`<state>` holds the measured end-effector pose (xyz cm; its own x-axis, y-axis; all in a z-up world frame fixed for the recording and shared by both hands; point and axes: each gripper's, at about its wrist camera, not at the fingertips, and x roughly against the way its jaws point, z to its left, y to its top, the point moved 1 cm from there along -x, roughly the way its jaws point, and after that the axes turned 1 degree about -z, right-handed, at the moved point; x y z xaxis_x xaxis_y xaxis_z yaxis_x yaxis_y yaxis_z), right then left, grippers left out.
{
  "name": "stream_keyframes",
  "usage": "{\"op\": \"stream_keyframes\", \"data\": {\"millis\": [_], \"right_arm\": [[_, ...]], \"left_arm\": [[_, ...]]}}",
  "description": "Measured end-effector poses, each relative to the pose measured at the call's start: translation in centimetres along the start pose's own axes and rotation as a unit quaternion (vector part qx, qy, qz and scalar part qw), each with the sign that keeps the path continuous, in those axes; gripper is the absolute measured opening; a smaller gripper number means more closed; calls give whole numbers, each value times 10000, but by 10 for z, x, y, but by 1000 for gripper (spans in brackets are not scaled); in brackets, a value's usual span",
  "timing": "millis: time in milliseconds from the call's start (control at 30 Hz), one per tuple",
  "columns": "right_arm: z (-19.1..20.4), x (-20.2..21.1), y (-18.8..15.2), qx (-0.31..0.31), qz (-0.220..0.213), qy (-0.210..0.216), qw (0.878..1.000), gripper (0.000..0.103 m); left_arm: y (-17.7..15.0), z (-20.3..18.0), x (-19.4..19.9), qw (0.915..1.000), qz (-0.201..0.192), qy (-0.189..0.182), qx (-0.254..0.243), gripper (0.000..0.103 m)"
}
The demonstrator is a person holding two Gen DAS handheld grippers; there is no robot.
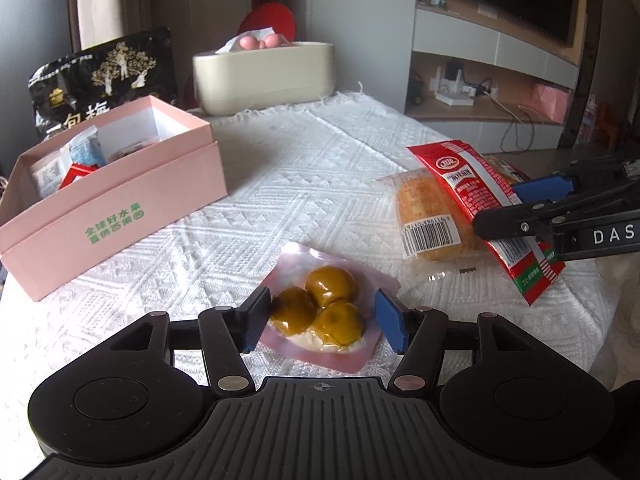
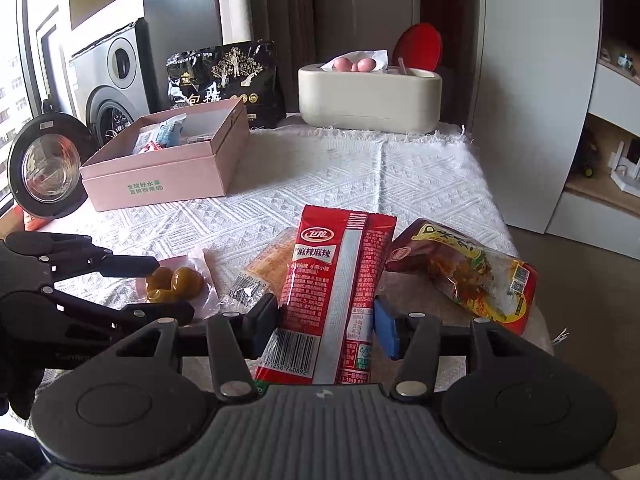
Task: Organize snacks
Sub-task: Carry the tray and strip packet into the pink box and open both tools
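Slippery film on both targets, so watch your grips. The pink vacuum pouch of three brown balls (image 1: 320,312) lies flat on the table near its front edge, and your left gripper (image 1: 324,320) straddles it. Its fingers (image 1: 390,326) stand about half spread, with the left pad at the nearest ball and the right pad clear of the pouch. Closing now could squeeze a ball sideways or only catch the thin rim.

Your right gripper (image 2: 326,326) brackets the red spicy-strip packet (image 2: 336,292), fingers about half apart. Whether the pads press it, you cannot tell. That packet overlaps the orange wrapped snack (image 2: 268,264), so lifting may drag it. The pink box (image 1: 120,200) sits at the table's far left.
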<state>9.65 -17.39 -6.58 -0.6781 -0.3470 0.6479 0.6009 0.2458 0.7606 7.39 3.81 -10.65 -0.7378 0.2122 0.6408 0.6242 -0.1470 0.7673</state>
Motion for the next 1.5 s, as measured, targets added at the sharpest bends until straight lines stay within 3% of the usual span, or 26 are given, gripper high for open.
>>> {"op": "stream_keyframes", "data": {"millis": [100,600,900,1000,1133,1233,1333,1500], "right_arm": [[-1,3,0,-51,-7,78,10000,49],[19,38,8,247,-412,347,9982,47],[37,66,33,574,-819,506,9937,47],[41,79,53,680,-1016,661,9903,47],[45,96,97,758,-1382,893,9835,47],[50,94,127,842,-1537,908,9803,47],[59,78,151,1001,-1518,793,9801,47],[70,41,166,1117,-1240,742,9832,47]], "left_arm": [[-1,5,3,9998,-47,-47,187,55],[-10,-14,46,9993,-234,270,-89,54],[5,0,108,9925,-1025,670,-49,54],[24,14,133,9844,-1507,912,-47,54],[64,48,157,9672,-2160,1324,189,54],[97,85,146,9666,-2193,1166,634,54],[123,122,110,9680,-1938,1097,1161,54],[121,170,32,9712,-1208,974,1809,54]]}}
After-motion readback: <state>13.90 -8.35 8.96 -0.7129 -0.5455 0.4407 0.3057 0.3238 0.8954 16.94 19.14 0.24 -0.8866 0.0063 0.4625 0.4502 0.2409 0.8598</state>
